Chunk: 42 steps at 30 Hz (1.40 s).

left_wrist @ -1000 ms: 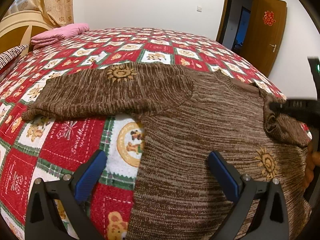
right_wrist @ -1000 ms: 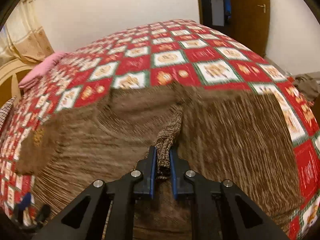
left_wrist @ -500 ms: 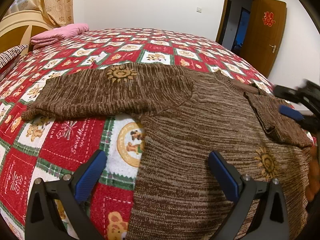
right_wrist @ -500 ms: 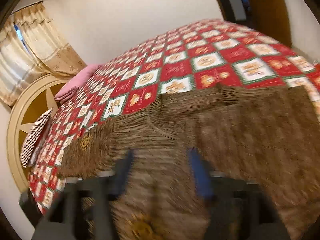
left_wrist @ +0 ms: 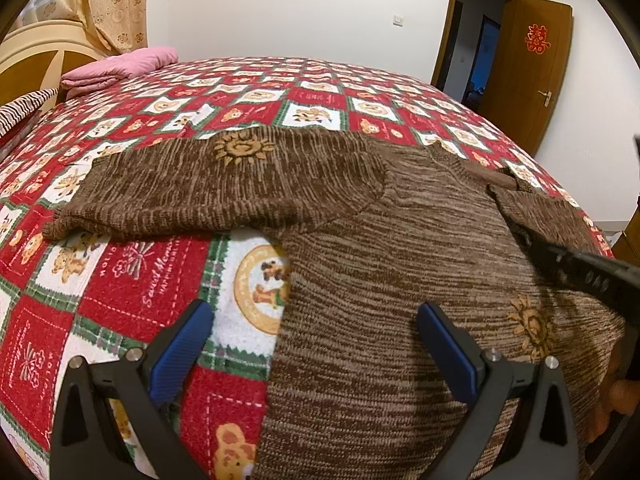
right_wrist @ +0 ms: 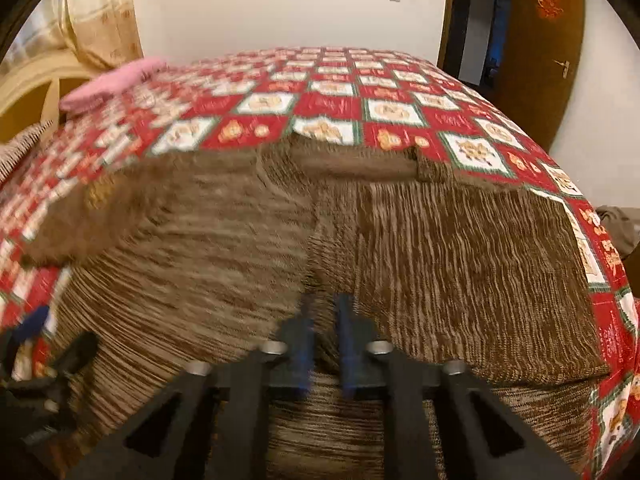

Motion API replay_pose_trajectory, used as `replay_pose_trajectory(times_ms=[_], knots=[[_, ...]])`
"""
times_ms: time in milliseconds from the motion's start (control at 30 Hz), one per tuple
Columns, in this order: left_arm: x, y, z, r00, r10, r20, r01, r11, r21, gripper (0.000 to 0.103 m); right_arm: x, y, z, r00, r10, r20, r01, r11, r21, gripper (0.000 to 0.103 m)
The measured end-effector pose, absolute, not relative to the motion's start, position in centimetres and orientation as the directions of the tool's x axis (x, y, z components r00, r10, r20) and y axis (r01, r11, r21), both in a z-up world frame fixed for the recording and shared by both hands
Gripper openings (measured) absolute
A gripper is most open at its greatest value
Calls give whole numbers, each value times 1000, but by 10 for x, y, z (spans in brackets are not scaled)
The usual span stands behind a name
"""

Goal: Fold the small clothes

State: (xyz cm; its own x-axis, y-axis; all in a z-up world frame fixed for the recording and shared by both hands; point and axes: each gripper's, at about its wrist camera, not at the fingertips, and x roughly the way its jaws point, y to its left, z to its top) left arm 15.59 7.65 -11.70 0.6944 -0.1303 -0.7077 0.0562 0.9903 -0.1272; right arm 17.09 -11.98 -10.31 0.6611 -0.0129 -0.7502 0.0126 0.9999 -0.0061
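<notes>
Here we see a brown marled knit sweater (left_wrist: 400,264) lying flat on the bed's red-and-white patchwork bear quilt (left_wrist: 132,280), one sleeve folded across its chest. Our left tool (left_wrist: 312,344) hovers over the hem, blue pads apart and empty. Our right tool (right_wrist: 326,332) is together, gripping nothing.

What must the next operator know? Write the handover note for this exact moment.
Left claw: open, empty, hovering over the sweater's side edge.
Right claw: shut, low over the sweater's body beside the folded sleeve; the blur hides any cloth in it.
Sweater: flat on the quilt.
Done: the sleeve on the right claw's side is folded across the body.
Left: the other sleeve lies spread out on the quilt; fold it in, then fold the body.
</notes>
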Motion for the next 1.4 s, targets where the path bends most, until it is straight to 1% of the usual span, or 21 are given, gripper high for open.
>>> replay_pose_trajectory(times_ms=[100,200,233,300,367,400,500,567,600,733,833,867,900,1033,1067,1133,1167,1200,1267,1333,1400], knots=[[156,76,-117,694,-130,-708,56,990,-127,103,170,-106,-96,676,1,-737,-27,999,-23,5],[156,77,-117,694,-127,-709,56,991,-122,103,178,-103,-111,649,38,-760,-41,999,15,5],[156,77,-117,694,-128,-708,57,991,-123,103,179,-104,-117,646,55,-761,-42,998,36,6],[155,77,-117,695,-128,-708,57,991,-124,103,176,-104,-116,655,81,-751,-56,997,58,14],[156,76,-117,694,-127,-709,57,991,-122,103,175,-104,-114,638,161,-753,-109,987,119,55],[156,77,-118,694,-126,-709,56,991,-120,103,171,-105,-109,625,226,-747,-144,974,174,60],[155,77,-118,694,-125,-709,57,991,-120,103,148,-117,-83,697,259,-668,-158,965,209,60],[155,77,-118,694,-125,-709,57,991,-119,103,132,-138,-66,773,201,-602,-103,976,193,60],[155,77,-118,694,-125,-709,57,991,-119,103,124,-156,-60,797,133,-589,-32,983,180,60],[154,78,-119,694,-124,-709,57,991,-117,103,120,-215,-74,744,-67,-664,180,978,103,59],[154,78,-119,692,-118,-712,56,992,-110,103,125,-244,-107,636,-150,-757,273,961,39,59],[154,78,-119,689,-113,-716,55,993,-104,103,123,-246,-115,638,-147,-756,260,965,32,61],[154,79,-120,687,-110,-719,55,994,-100,103,116,-242,-114,675,-160,-720,247,969,15,62],[152,84,-117,663,-120,-739,64,992,-104,101,108,-232,-112,685,-209,-698,258,966,-36,62],[150,93,-112,657,-135,-742,46,989,-139,95,106,-232,-111,690,-205,-694,257,966,-30,62],[147,119,-103,669,-146,-729,-33,974,-226,94,103,-237,-111,704,-168,-690,247,969,17,65],[145,142,-97,693,-132,-708,-117,949,-292,95,100,-241,-110,715,-141,-685,238,970,49,67],[144,158,-94,709,-111,-696,-176,928,-328,95,102,-242,-110,721,-127,-682,234,970,66,67],[141,196,-86,745,-6,-667,-344,853,-392,95,105,-243,-112,724,-117,-680,229,970,77,69],[147,218,-85,754,38,-656,-407,810,-421,95,107,-239,-113,720,-126,-683,225,972,59,71],[166,236,-89,723,42,-689,-452,784,-426,95,108,-237,-114,715,-139,-685,225,974,37,72]])
